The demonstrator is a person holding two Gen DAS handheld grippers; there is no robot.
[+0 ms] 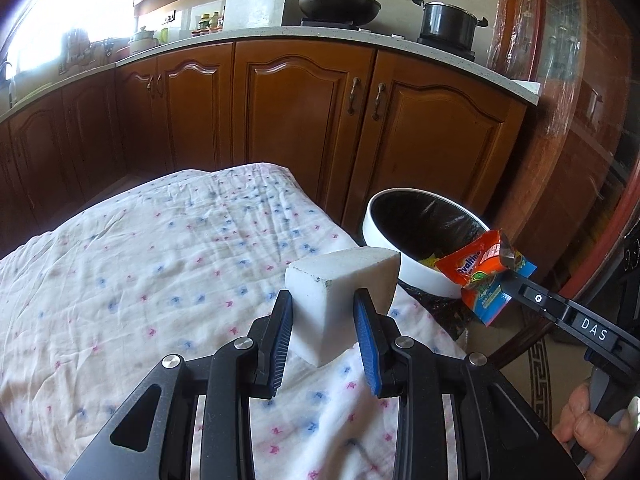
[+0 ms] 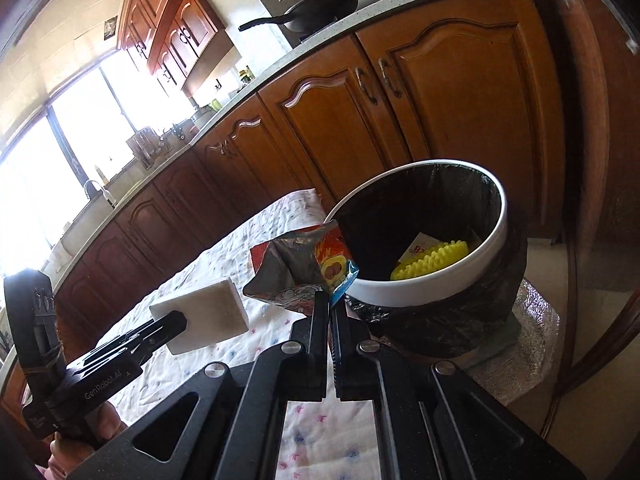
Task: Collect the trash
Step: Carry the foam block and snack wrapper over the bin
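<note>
Left gripper (image 1: 324, 316) clamps white foam block (image 1: 340, 280); right gripper (image 2: 331, 308) pinches orange foil wrapper (image 2: 300, 268). Centre each over white-rimmed, black-lined bin (image 2: 432, 280) before releasing.

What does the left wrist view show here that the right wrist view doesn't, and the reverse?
Only the left wrist view: a lidded pot on the stove and the wrapper's orange branded front.

Only the right wrist view: a yellow ridged item and a white paper inside the bin, plus a sink faucet.

Both: the white block in the left gripper, the wrapper in the right gripper, the floral cloth, the wok.
</note>
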